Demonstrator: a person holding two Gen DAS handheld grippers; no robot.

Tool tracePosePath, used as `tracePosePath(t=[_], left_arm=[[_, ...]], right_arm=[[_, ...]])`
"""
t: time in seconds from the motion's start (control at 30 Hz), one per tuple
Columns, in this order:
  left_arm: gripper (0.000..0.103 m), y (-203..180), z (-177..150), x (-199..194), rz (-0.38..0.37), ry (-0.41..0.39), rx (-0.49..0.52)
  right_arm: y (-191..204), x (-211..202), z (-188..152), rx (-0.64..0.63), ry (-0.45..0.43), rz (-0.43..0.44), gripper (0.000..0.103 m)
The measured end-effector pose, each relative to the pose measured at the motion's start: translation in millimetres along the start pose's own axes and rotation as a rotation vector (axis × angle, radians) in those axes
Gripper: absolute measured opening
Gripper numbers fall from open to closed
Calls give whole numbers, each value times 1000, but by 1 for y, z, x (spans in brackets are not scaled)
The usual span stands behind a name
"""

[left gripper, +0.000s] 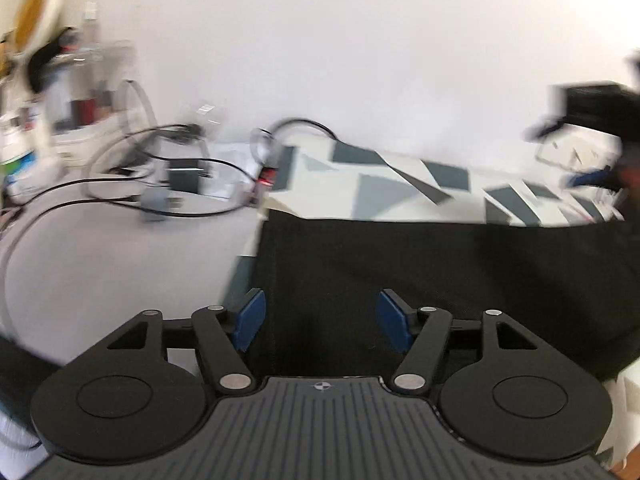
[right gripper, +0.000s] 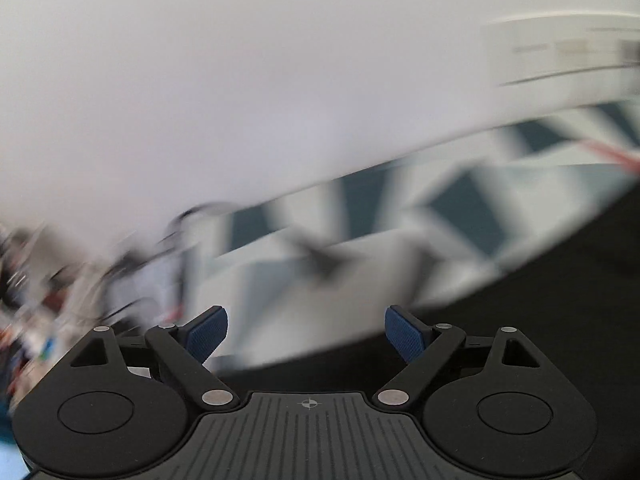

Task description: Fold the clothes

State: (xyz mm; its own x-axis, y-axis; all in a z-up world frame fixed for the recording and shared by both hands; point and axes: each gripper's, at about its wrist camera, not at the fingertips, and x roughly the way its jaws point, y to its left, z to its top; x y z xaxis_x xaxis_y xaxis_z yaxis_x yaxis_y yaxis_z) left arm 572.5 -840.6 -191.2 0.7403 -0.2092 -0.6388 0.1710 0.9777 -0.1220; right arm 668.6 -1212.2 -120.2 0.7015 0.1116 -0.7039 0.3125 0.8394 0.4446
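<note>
A black garment [left gripper: 440,280] lies flat on a cloth with grey and white triangles [left gripper: 380,184]. My left gripper [left gripper: 320,320] is open and empty, low over the garment's left edge, its blue pads [left gripper: 250,318] apart. My right gripper [right gripper: 306,334] is open and empty, tilted, over the patterned cloth [right gripper: 360,236] beside the black garment [right gripper: 540,300]. The right wrist view is blurred. The other gripper [left gripper: 592,116] shows at the far right of the left wrist view.
Black cables [left gripper: 132,184] and small adapters [left gripper: 160,200] lie on the grey surface [left gripper: 100,272] to the left. A cluttered shelf with bottles [left gripper: 80,92] stands at the far left. A white wall [left gripper: 340,40] runs behind.
</note>
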Motion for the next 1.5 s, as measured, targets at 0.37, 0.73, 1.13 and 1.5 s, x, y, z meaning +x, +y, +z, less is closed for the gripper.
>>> tracePosePath(t=[0.37, 0.73, 1.13, 1.5], left_arm=[[69, -31, -10, 54, 78, 157, 133], [80, -115, -5, 54, 117, 220, 134], [92, -78, -8, 79, 457, 256, 37], [103, -78, -8, 87, 505, 259, 81]], right_arm=[[-191, -186, -123, 160, -370, -580, 102], [-218, -121, -197, 180, -442, -861, 102], [-179, -77, -185, -96, -396, -709, 102], [-197, -54, -144, 42, -425, -1028, 102]])
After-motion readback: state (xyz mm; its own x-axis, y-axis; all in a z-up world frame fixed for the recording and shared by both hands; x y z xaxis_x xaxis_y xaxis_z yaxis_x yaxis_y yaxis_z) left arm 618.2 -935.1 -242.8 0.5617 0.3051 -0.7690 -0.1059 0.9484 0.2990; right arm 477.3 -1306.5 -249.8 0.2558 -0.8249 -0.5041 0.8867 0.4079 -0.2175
